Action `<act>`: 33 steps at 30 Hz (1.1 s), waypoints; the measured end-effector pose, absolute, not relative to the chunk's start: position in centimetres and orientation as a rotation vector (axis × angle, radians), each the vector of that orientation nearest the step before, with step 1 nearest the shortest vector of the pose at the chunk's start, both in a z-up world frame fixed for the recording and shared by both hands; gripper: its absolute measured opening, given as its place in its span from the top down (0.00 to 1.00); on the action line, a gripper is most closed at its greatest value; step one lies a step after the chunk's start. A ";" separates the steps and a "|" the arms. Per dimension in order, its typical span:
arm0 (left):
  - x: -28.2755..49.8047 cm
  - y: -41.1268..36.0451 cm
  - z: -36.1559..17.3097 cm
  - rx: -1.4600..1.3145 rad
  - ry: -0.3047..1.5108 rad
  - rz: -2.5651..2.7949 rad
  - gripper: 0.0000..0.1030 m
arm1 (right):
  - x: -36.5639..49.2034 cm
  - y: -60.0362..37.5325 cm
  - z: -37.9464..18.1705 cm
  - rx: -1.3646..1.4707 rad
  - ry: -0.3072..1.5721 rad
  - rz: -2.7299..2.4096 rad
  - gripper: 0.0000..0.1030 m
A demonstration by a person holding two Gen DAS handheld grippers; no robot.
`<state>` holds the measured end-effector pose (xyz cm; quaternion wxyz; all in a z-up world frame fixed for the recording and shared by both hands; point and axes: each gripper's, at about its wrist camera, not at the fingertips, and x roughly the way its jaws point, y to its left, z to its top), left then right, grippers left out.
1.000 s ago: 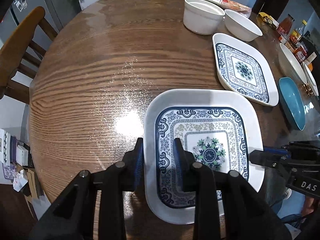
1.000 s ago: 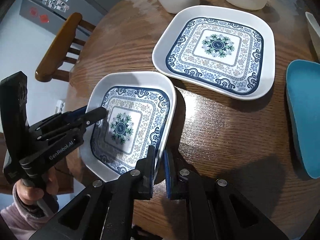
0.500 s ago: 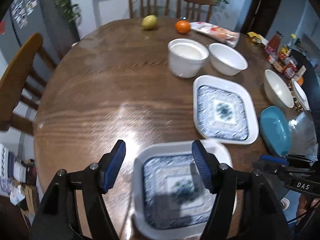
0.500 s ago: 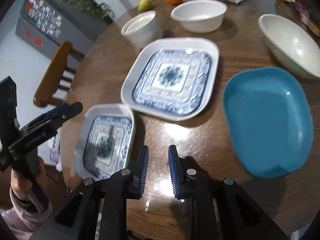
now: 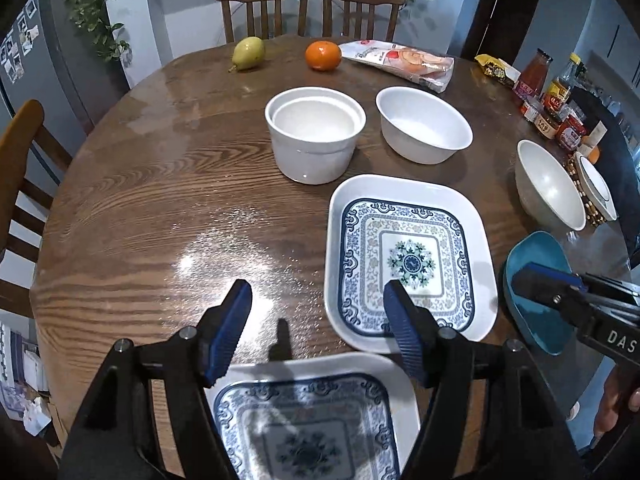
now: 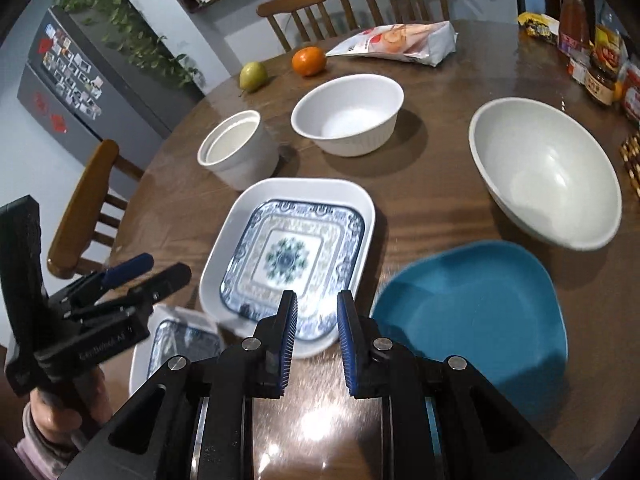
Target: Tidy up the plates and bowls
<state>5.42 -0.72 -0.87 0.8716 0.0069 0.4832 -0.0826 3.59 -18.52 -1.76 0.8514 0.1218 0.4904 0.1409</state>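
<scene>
Wood-grain round table (image 5: 168,208) under both of my grippers. My left gripper (image 5: 316,332) has its jaws spread wide with nothing between them; the blue pads touch nothing. Directly below it, at the near table edge, lies the small patterned plate (image 5: 312,420), flat on the wood, partly hidden by the tool's body. Just ahead and to the right of the left fingers sits the large patterned plate (image 5: 404,260), flat, its near rim close to the small plate; I cannot tell whether the two rims touch. My right gripper (image 6: 317,344) shows a narrow gap between its pads, released, nothing pinched; the near rim of the large patterned plate (image 6: 288,252) lies below and beyond the fingertips. Right of that gripper is the blue plate (image 6: 472,312), near the large patterned plate but apart from it. Further ahead on the right: a wide white bowl (image 6: 548,176). Ahead of the large plate: a ribbed white bowl (image 6: 348,112) and a straight-sided white bowl (image 6: 240,148), side by side, apart. At the far edge: a pear (image 5: 248,53), an orange (image 5: 323,55), a snack bag (image 5: 400,64). Jars and bottles (image 5: 548,92) are grouped far right. From the right wrist view, a hand (image 6: 60,408) grips the left tool's handle.
</scene>
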 end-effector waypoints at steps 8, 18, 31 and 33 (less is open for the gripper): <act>7.5 -1.5 -2.3 0.041 1.038 -0.152 0.35 | 7.0 -17.5 -2.9 0.164 1.054 0.268 0.81; 8.9 -2.3 -4.1 0.074 1.073 -0.155 0.36 | 9.5 -17.8 -4.0 0.081 1.113 0.209 0.81; 9.1 -3.1 -4.8 0.107 1.091 -0.200 0.76 | 10.5 -16.2 -5.1 -0.007 1.152 0.209 0.85; 9.1 -2.9 -4.8 0.100 1.089 -0.197 0.76 | 10.5 -16.2 -5.1 -0.015 1.145 0.201 0.87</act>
